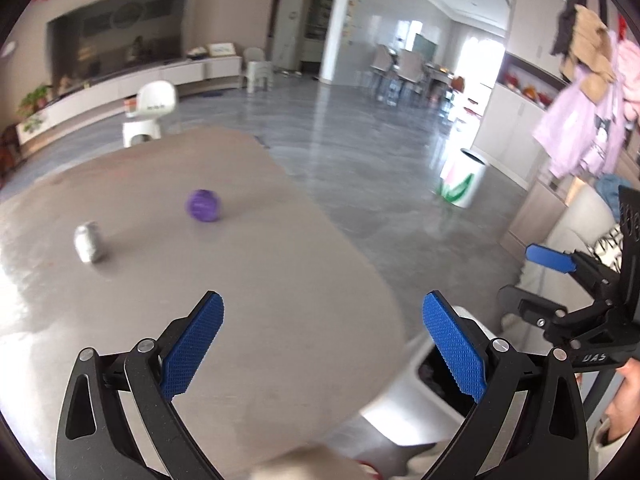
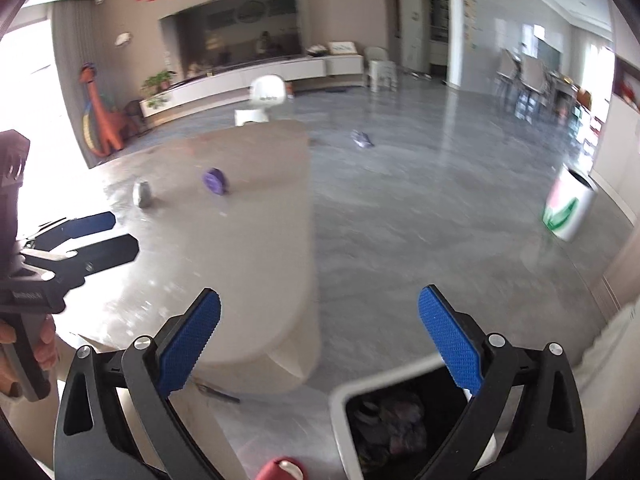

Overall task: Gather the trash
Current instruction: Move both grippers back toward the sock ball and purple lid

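A crumpled purple ball (image 1: 203, 205) and a crumpled grey lump (image 1: 89, 243) lie on the beige table (image 1: 260, 264). Both show in the right wrist view too, the purple ball (image 2: 215, 180) and the grey lump (image 2: 143, 194). My left gripper (image 1: 322, 346) is open and empty above the table's near right edge. My right gripper (image 2: 319, 346) is open and empty, over the floor between the table (image 2: 256, 240) and a white trash bin (image 2: 400, 388) that holds dark crumpled trash. The bin's rim shows in the left wrist view (image 1: 404, 396). A grey scrap (image 2: 362, 139) lies on the floor.
A white bin with a green and pink print (image 1: 464, 182) stands on the grey floor at the right. A white stool (image 1: 150, 114) stands beyond the table. A TV cabinet runs along the far wall. Clothes hang at the right. A pale sofa (image 1: 576, 220) is near the right gripper.
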The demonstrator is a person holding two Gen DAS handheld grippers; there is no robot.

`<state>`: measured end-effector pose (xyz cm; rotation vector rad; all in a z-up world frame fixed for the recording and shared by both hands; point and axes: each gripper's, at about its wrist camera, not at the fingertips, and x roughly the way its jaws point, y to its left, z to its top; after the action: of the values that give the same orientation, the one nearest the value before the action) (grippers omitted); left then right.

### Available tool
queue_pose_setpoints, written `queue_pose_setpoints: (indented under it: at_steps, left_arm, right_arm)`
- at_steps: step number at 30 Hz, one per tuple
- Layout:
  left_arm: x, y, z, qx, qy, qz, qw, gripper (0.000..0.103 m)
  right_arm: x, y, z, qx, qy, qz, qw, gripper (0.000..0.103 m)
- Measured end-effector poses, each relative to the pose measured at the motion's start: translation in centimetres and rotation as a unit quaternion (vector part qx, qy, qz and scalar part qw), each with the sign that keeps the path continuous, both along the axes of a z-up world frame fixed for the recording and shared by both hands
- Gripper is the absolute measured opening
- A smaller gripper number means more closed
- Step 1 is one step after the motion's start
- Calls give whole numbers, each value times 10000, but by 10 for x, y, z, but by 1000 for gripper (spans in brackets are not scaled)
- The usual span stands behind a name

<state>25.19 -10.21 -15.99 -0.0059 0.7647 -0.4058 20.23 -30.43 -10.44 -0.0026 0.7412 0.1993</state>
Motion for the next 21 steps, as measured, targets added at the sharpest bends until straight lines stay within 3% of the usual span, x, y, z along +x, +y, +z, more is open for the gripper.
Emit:
queue_pose_setpoints:
  at_steps: [12,21]
  left_arm:
    - [44,107,-4,97,-77,915,9957,98]
    - [90,145,-24,183,-147,1415,9897,98]
  right_arm:
    - [75,111,15,-52,-313,962,9949,99]
    - [141,150,-14,160,-121,1426,9896,99]
